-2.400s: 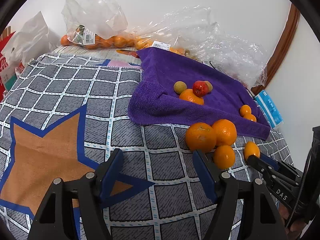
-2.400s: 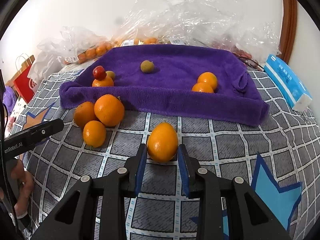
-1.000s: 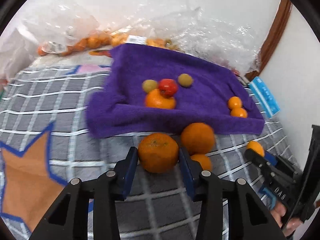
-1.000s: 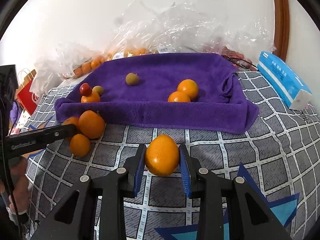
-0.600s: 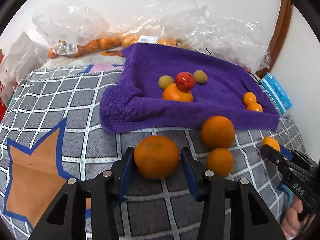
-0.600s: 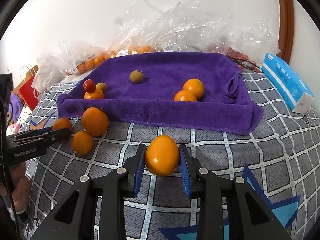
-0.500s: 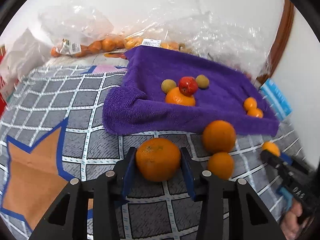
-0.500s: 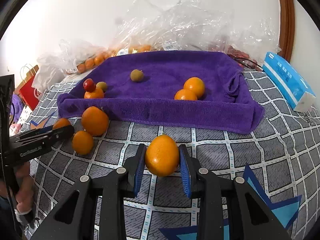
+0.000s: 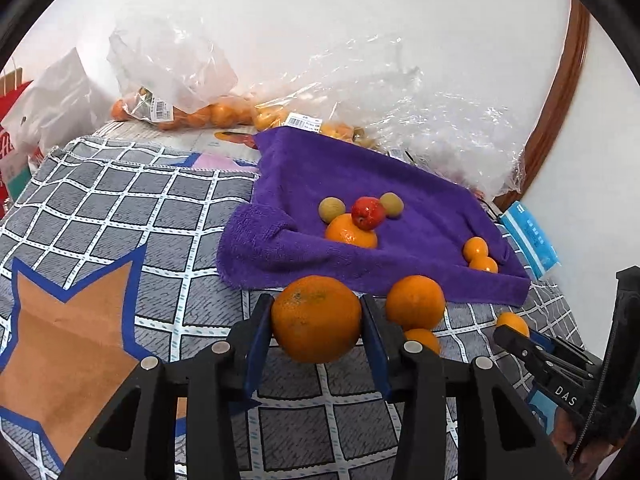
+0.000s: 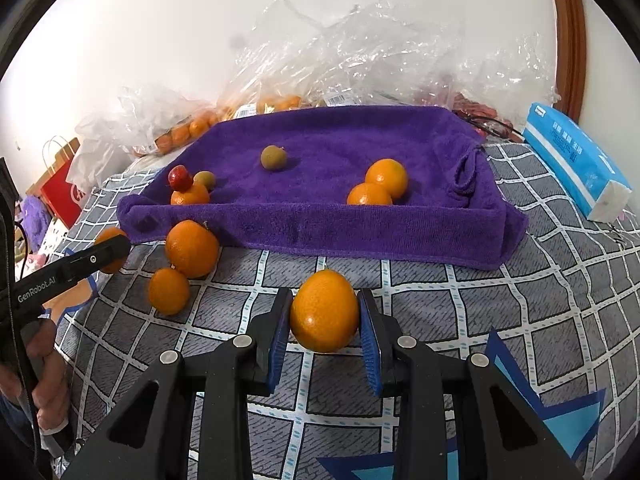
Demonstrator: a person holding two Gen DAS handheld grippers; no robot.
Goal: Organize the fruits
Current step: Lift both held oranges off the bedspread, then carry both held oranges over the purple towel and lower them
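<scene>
My left gripper [image 9: 316,320] is shut on a large orange [image 9: 316,318], just in front of the purple towel [image 9: 400,184]. My right gripper [image 10: 325,312] is shut on a smaller oval orange [image 10: 324,310], also short of the towel [image 10: 360,144]. On the towel lie an orange [image 9: 351,232] with a red fruit [image 9: 367,212] on it, two greenish fruits [image 9: 331,209], and two small oranges [image 9: 476,250] at the right. Two loose oranges [image 10: 192,248] lie on the checked cloth [image 10: 500,300] by the towel's near left corner. The right gripper also shows at the left view's right edge.
Clear plastic bags [image 9: 172,68] holding oranges pile up behind the towel against the wall. A blue tissue pack [image 10: 576,164] lies right of the towel. A red paper bag [image 10: 60,188] stands at far left. A hand [image 10: 44,372] holds the left gripper's handle.
The left gripper closed on the large orange and pulled it a little away from the other two loose oranges. The right gripper stayed still, holding its orange.
</scene>
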